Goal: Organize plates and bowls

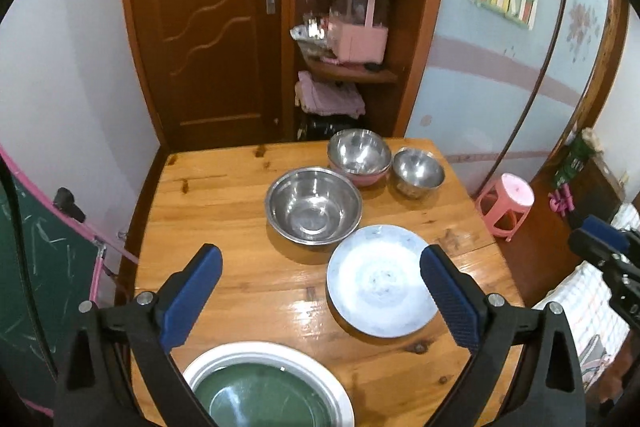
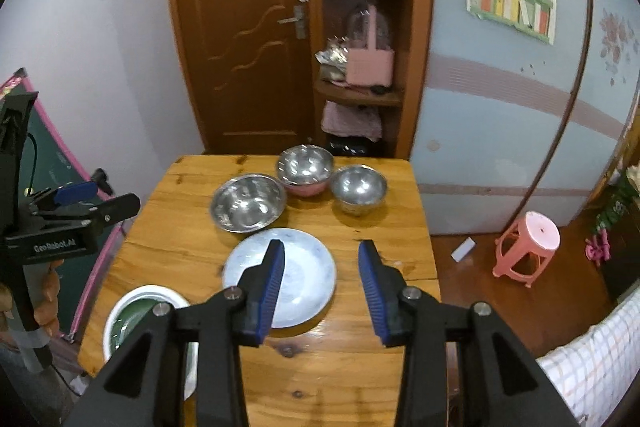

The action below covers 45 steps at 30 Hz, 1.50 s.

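Observation:
On the wooden table (image 1: 224, 203) stand a large steel bowl (image 1: 314, 205), a steel bowl nested in a pink bowl (image 1: 359, 151) and a small steel bowl (image 1: 418, 169). Nearer lie a pale marbled plate (image 1: 380, 281) and a green plate with a white rim (image 1: 264, 387). My left gripper (image 1: 320, 253) hangs open above the table's near part, holding nothing. My right gripper (image 2: 322, 247) is open above the marbled plate (image 2: 312, 279), its pads clear of it. The right wrist view also shows the large steel bowl (image 2: 248, 203) and the green plate (image 2: 136, 311).
A pink stool (image 2: 528, 247) stands on the floor right of the table. A green chalkboard (image 1: 40, 267) leans at the left. Behind the table are a brown door (image 1: 216, 27) and a corner shelf (image 1: 352, 75). A checked cloth (image 2: 592, 367) lies at the near right.

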Motion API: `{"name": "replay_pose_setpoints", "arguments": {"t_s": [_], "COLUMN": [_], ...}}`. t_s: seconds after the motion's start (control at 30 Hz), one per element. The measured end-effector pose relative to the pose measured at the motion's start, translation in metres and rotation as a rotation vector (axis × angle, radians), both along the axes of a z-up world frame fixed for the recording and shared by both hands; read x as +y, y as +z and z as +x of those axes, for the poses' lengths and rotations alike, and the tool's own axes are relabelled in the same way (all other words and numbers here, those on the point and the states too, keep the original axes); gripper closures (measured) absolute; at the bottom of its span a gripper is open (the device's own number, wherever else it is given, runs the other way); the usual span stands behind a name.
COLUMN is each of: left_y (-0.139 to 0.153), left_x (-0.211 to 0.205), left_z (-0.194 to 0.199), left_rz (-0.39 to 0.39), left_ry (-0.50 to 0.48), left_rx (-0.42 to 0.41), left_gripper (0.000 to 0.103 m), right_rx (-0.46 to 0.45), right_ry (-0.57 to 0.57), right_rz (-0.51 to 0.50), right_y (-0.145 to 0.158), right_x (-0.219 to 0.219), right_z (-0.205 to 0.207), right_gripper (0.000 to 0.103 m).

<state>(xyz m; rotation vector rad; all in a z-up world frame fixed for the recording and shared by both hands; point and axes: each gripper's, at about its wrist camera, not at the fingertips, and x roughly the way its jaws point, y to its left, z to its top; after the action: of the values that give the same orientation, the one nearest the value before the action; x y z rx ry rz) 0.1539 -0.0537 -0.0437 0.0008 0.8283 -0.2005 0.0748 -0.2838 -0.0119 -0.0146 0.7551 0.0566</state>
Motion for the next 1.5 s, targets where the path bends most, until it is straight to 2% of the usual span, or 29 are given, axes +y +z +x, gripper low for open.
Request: {"name": "replay_pose_setpoints", "arguments": {"t_s": [0.23, 0.47, 0.67, 0.77, 0.87, 1.0, 1.03, 1.17, 1.23, 1.4, 1.47, 1.5], "left_y": [-0.063, -0.106, -0.145, -0.158, -0.171, -0.182, -0.183, -0.188, -0.191, -0.196, -0.199, -0.201], "left_x": [-0.019, -0.024, -0.022, -0.02, -0.02, -0.019, -0.02, -0.023, -0.025, -0.024, -0.022, -0.021], "left_z": [0.047, 0.078, 0.103, 0.109, 0.114, 0.116, 0.117, 0.12, 0.121, 0.121, 0.124, 0.125], "left_rz": [0.027, 0.046, -0.02, -0.043, -0.079, -0.1, -0.101, -0.1, -0.095, -0.084, -0.093, -0.101], "left_ry": [-0.024, -0.04, -0.033, -0.038, -0.055, -0.072, -0.076, -0.097, -0.107, -0.107, -0.107, -0.111], "left_rx": [0.115, 0.205, 0.331, 0.372, 0.431, 0.475, 0.478, 0.497, 0.507, 0.519, 0.532, 0.546], "left_gripper": [0.004, 0.004, 0.005, 0.012, 0.025, 0.039, 0.044, 0.047, 0.052, 0.053, 0.057, 0.063], "right_rx": [0.117, 0.224, 0.356, 0.41, 0.467, 0.548, 0.563, 0.57, 0.575, 0.571, 0.583, 0.593], "right_ry": [-0.038, -0.043, -0.036, -0.027, -0.029, -0.017, -0.018, -0.018, -0.026, -0.019, -0.016, -0.014], "right_rz": [0.055, 0.12, 0.236, 0.269, 0.3, 0.355, 0.359, 0.347, 0.333, 0.278, 0.272, 0.269], "right_y": [-0.055, -0.096, -0.139, -0.158, -0.175, -0.194, -0.198, -0.198, -0.197, -0.195, -0.199, -0.201], "right_x": [-0.02, -0.03, -0.036, -0.035, -0.035, -0.036, -0.036, -0.036, -0.036, -0.035, -0.034, -0.034], "right_z": [0.04, 0.077, 0.115, 0.127, 0.137, 0.146, 0.148, 0.151, 0.153, 0.15, 0.15, 0.151], "right_gripper": [0.065, 0.065, 0.065, 0.065, 0.066, 0.084, 0.084, 0.086, 0.086, 0.086, 0.086, 0.087]}}
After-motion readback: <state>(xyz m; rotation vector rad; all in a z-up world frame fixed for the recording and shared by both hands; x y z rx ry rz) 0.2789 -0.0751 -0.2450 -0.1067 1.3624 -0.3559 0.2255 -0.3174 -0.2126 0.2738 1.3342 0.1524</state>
